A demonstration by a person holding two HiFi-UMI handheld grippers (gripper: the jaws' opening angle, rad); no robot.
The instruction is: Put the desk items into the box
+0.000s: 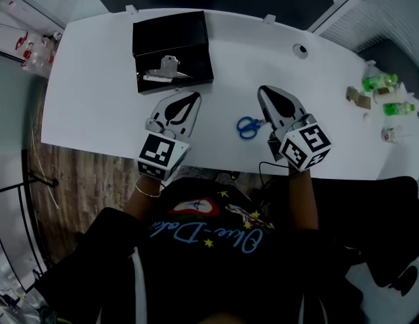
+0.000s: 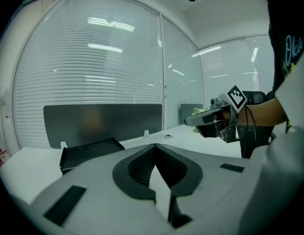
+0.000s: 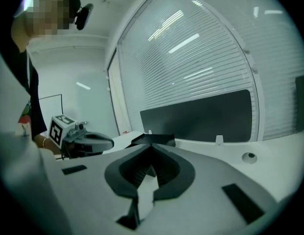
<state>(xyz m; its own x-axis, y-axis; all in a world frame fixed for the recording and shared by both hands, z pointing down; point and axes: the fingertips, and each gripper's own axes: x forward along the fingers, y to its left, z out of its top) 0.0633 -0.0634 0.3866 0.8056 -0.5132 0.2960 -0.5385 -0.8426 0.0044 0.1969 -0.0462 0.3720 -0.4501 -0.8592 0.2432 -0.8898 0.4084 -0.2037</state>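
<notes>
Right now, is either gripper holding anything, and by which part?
Nothing is held. The left gripper and right gripper both have jaws shut with nothing between them. The scissors lie loose on the desk beside the right gripper.

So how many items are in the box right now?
1: a silver metal tool lies by the near wall of the black box. The rest of its dark floor looks bare, but a dark item there could go unseen.
</notes>
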